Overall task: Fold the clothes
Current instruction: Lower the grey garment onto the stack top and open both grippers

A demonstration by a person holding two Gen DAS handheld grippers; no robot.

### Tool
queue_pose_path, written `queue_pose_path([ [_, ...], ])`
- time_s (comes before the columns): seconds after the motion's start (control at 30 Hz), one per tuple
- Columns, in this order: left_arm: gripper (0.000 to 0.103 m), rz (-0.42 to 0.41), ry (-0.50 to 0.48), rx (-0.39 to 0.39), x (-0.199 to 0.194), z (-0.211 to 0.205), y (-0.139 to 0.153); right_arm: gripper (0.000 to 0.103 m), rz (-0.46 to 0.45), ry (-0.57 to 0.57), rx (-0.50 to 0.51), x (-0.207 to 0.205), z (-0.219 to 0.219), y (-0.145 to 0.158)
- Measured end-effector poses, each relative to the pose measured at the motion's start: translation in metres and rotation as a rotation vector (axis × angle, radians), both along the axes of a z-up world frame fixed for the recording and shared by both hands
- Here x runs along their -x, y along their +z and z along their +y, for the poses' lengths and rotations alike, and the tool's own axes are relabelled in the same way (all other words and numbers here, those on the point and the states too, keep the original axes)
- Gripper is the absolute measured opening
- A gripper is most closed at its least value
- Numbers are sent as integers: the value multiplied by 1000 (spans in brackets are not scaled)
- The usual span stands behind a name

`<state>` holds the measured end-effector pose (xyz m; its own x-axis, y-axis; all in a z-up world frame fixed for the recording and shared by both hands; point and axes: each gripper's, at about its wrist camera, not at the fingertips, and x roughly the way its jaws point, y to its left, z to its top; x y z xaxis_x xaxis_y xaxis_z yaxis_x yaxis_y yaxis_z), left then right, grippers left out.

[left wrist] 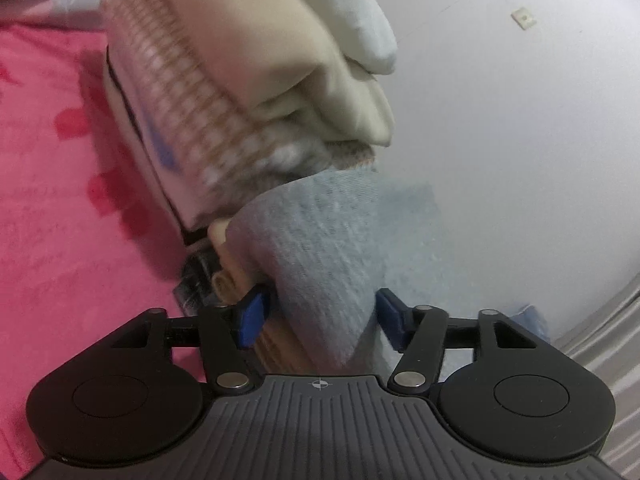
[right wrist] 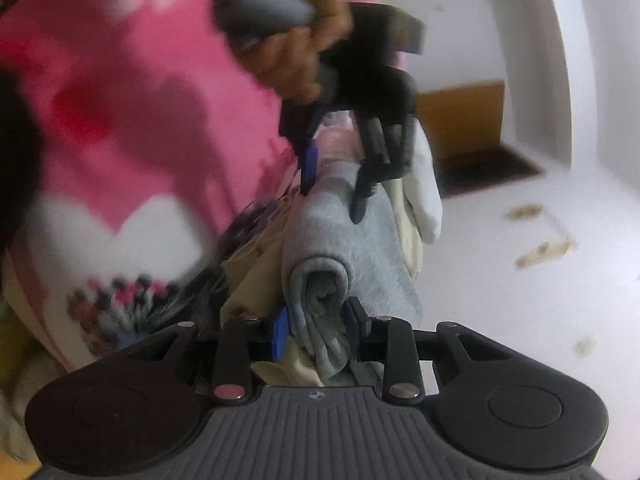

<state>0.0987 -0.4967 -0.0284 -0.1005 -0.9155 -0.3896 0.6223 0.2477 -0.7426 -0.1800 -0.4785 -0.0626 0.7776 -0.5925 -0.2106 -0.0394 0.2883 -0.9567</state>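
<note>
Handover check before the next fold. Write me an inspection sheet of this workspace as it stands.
Surface: pink blanket with red blotches, lying beside a white floor.
Job's things: stack of folded clothes, cream and checked pieces above, grey-blue knit garment at the near end, rolled edge showing in the right wrist view.
Clutter: small scraps on the floor.
Grippers: left gripper straddles the knit garment, right pad clear of it; right gripper pinches the garment's rolled end. A hand holds the left gripper.
Cables: nothing seen.
Surroundings: white wall; wooden panel low against it.
</note>
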Motion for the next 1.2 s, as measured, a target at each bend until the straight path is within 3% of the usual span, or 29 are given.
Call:
queue_pose_path([
  [0.07,81,-5,18,-2,-1,7,-3,34,-11,3,72,4,5,-11],
  [0.13,81,-40,46,-1,0,15,2,39,-53,-17,4,10,7,-2],
  [0.17,81,-63,59,10,1,20,7,46,-83,-19,-65,16,6,8],
  [0.3,80,-212,156,118,7,41,40,49,-303,-64,-359,50,-15,61],
  [0.43,80,-389,93,194,41,17,71,49,-614,-96,-575,56,-61,108],
  [0.5,80,-480,39,155,59,-4,70,49,-735,-92,-696,45,-88,117],
  [0.57,83,-578,40,90,78,-25,61,48,-800,-107,-808,25,-117,112],
  [0.67,92,-683,78,22,85,-49,39,48,-797,-271,-913,-12,-168,73],
  [0.73,93,-710,67,10,83,-54,29,48,-855,-287,-1059,-12,-195,45],
  [0.8,95,-746,53,16,82,-53,30,48,-852,-294,-1075,-12,-198,49],
  [0.97,97,-682,76,51,66,-49,46,48,-854,-255,-1051,-13,-203,85],
  [1.03,101,-634,77,12,55,-56,43,48,-812,-280,-1118,-25,-217,82],
  [1.1,101,-597,82,-18,47,-57,43,48,-713,-342,-1166,-40,-230,66],
  [1.2,100,-540,92,-61,35,-58,43,49,-757,-365,-1135,-34,-218,68],
])
